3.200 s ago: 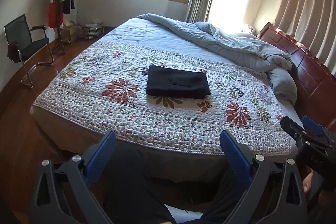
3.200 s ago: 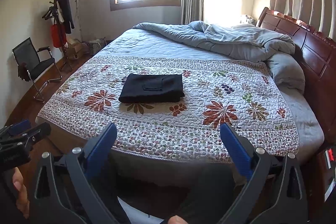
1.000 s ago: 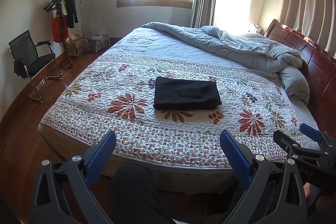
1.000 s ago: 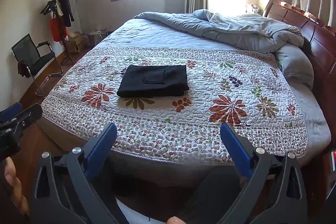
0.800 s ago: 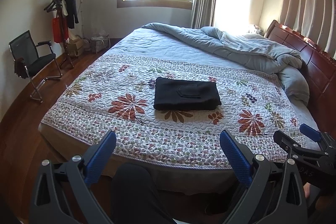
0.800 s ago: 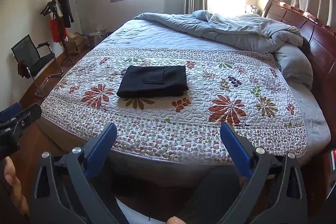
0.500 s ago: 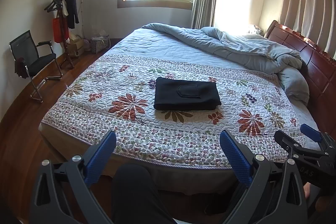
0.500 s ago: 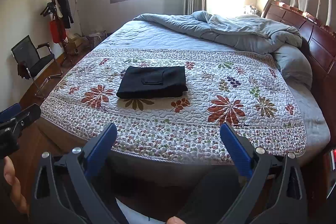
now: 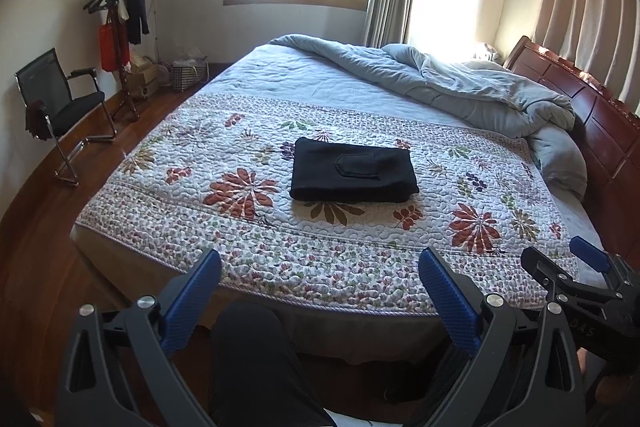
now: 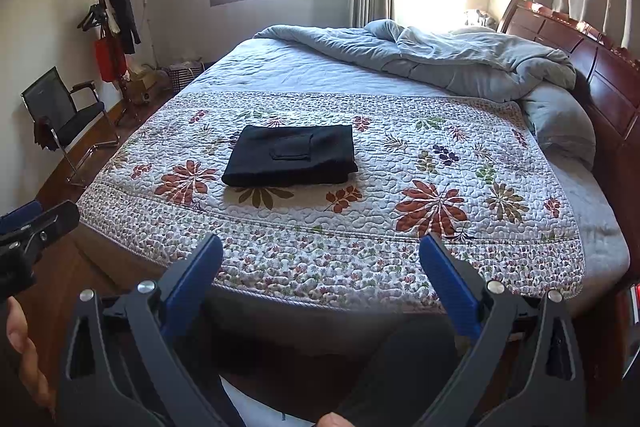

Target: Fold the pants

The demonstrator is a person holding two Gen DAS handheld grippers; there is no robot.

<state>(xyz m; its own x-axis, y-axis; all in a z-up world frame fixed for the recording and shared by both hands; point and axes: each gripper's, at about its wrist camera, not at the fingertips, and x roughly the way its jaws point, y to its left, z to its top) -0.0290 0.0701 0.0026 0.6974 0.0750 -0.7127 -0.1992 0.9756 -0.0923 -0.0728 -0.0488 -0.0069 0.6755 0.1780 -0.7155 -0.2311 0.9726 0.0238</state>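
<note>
**Pants folded on quilt, both grippers back from bed**

Black pants point(image 9: 353, 170) lie folded in a flat rectangle mid-quilt point(image 9: 256, 251) on the bed, pocket flap up. My left hand-held gripper point(image 9: 320, 301) hangs off the bed's foot edge, jaws spread wide, empty. My right hand-held gripper point(image 10: 320, 297) likewise, spread, empty. Pants sit well apart from both, ahead.

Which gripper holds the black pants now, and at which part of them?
Neither. The left gripper and the right gripper are both open and empty, off the bed's near edge. The folded pants lie alone on the floral quilt.
</note>
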